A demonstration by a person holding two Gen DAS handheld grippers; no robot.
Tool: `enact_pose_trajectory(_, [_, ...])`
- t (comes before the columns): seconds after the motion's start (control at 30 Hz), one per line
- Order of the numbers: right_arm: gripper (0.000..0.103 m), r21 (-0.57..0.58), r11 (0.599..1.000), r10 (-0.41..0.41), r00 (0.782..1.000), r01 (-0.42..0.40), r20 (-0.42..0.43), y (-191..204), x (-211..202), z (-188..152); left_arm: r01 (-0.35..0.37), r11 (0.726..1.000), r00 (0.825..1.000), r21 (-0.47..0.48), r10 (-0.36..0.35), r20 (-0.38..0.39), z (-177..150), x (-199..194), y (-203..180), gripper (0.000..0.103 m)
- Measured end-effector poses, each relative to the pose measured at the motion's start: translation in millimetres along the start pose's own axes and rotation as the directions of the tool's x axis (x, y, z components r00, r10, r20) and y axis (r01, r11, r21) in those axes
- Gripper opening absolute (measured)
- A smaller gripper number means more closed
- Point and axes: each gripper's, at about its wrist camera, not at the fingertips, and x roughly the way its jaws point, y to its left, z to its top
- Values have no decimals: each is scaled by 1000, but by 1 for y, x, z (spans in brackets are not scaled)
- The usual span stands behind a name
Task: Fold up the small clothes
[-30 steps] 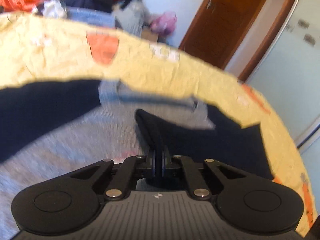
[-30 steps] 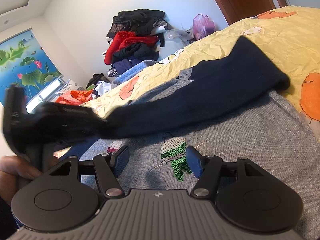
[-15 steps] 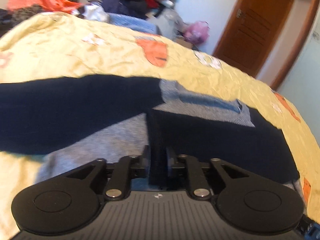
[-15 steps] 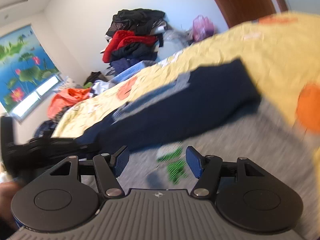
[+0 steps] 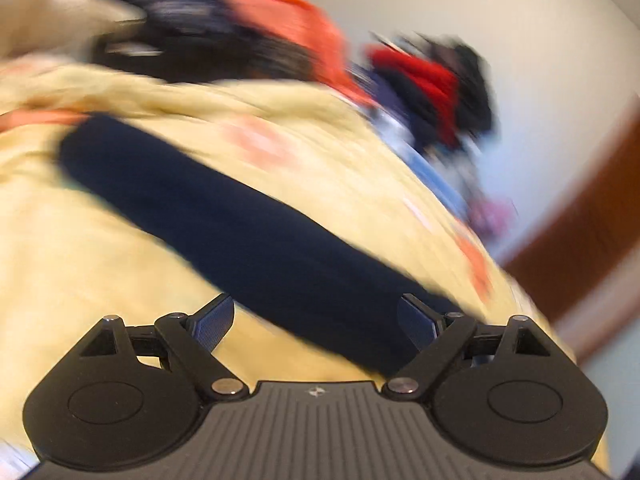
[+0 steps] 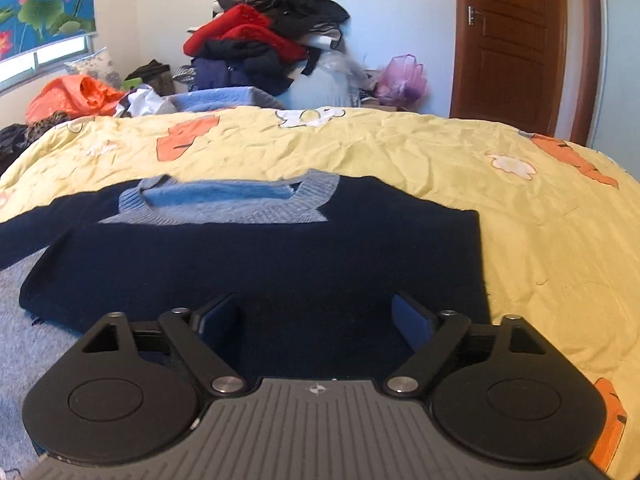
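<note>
- Yellow crinkled bedsheet with orange and white cartoon shapes (image 6: 420,152) covers the bed, and it fills most of both views.
- Far behind the bed, a big pile of red, black and dark blue clothes (image 6: 260,40) leans on the white wall. A brown wooden door (image 6: 516,40) stands at the far right, with a pink plastic bag (image 6: 402,80) on the floor near it.
- At the far left lies an orange plastic bag (image 6: 76,96), under a picture of green lotus leaves and pink flowers (image 6: 40,0).
- The small knit sweater, grey with dark blue sleeves and a light blue-grey neck (image 6: 256,264), lies flat on the sheet. One dark sleeve is folded across its chest.
- The right gripper (image 6: 316,320) hangs low and level over the near part of the sweater. Its fingers are spread wide apart and hold nothing.
- The left gripper (image 5: 316,320) is tilted, and its view is very blurry. Its fingers are also spread wide with nothing between them.
- The long dark blue sleeve (image 5: 224,216) runs out to the far left across the yellow sheet, in front of the left gripper.
- No words can be read anywhere.
</note>
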Motion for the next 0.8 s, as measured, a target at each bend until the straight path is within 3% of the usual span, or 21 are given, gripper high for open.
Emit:
enact_pose_trajectory(0.07, [88, 5, 1000, 10, 1000, -10, 0, -1, -1, 0, -31, 989, 998, -146, 40, 56, 28, 0, 39, 90])
enact_pose_trajectory(0.13, [90, 0, 1000, 12, 1000, -12, -3, 0, -2, 0, -36, 956, 996, -292, 59, 70, 49, 4, 73, 90])
enact_pose_trajectory(0.2, [93, -13, 1000, 11, 1000, -12, -9, 2, -1, 0, -6, 917, 998, -399, 32, 59, 58, 15, 101, 90])
enact_pose_trajectory(0.27, [95, -22, 1000, 12, 1000, -12, -14, 4, 0, 0, 62, 881, 994, -469, -10, 113, 60, 18, 119, 89])
enact_pose_trajectory(0.37, [96, -7, 1000, 27, 1000, -27, -9, 1, 0, 0, 88, 867, 989, -490, -16, 150, 66, 24, 124, 89])
enact_pose_trajectory(0.5, [96, 14, 999, 44, 999, -44, -2, -3, -2, 0, 74, 903, 984, -423, 4, 180, 69, 31, 120, 87])
enact_pose_trajectory(0.53, [96, 14, 999, 44, 999, -44, -2, -3, -2, 0, 40, 915, 984, -401, 35, 177, 69, 34, 117, 73])
enact_pose_trajectory(0.57, [96, 14, 999, 44, 999, -44, -3, -3, -2, 0, 1, 924, 983, -381, 70, 170, 69, 37, 117, 43])
enact_pose_trajectory(0.63, [96, 15, 999, 44, 999, -44, -2, -3, -2, 0, -82, 928, 978, -364, 145, 149, 66, 44, 118, 13])
enact_pose_trajectory(0.8, [96, 14, 999, 44, 999, -44, -2, -3, -2, 0, -148, 957, 964, -248, 195, 179, 61, 42, 103, 9])
